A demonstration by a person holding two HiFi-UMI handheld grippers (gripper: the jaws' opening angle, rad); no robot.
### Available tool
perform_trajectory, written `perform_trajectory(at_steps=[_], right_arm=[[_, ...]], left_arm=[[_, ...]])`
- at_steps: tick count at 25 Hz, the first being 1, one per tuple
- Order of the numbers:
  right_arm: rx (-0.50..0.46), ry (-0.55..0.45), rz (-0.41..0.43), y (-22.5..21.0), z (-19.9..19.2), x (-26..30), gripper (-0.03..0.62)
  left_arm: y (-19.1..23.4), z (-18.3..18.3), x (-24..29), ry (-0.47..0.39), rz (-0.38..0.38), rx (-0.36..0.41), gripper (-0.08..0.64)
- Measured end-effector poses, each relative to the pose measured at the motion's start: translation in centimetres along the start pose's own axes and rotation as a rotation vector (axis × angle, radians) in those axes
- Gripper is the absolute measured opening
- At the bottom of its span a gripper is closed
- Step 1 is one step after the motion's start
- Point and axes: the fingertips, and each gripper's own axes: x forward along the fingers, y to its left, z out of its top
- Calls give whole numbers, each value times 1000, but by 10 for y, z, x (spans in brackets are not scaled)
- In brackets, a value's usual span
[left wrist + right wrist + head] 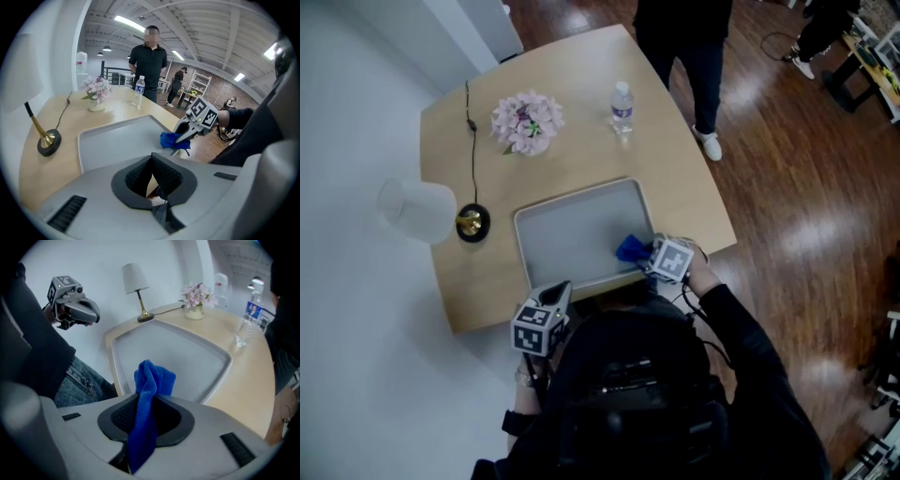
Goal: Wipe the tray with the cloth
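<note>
Worktop (581,103): tray (572,234) at its near edge.
Right tool (149,401): clamped on cloth (152,378); probably best pressed flat and swept into every corner.
Left tool (151,159): closed, empty.

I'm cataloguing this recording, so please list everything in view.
table: one, light wood, under everything
tray: one, grey, at the table's near edge
cloth: one, blue, over the tray's near right corner
lamp: one, white shade, brass-and-black base, at the table's left edge
cord: one, black, running from the lamp base toward the far edge
flowers: one bunch, pink, beyond the tray
water bottle: one, clear, right of the flowers
bystanders: two, dark clothes, one at the table's far edge, one farther off
left gripper: one, grey, jaws together, empty, near the tray's near left corner
right gripper: one, grey, shut on the cloth
</note>
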Motion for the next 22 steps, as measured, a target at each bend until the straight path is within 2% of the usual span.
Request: perform_trajectory(at_steps=[4, 7, 12, 16, 22], right_arm=[[151, -162, -67, 3, 28, -25, 92], [282, -235, -74, 18, 35, -34, 92], [388, -247, -104, 30, 22, -37, 92], [433, -267, -141, 24, 13, -48, 92], [529, -282, -258, -16, -23, -74, 92]], left_arm=[[8, -4, -7, -5, -2, 10, 0], [9, -8, -8, -2, -13, 19, 0], [5, -3, -6, 9, -45, 61, 0], [-1, 6, 2, 12, -72, 101, 0], [-10, 12, 6, 27, -91, 147, 0]])
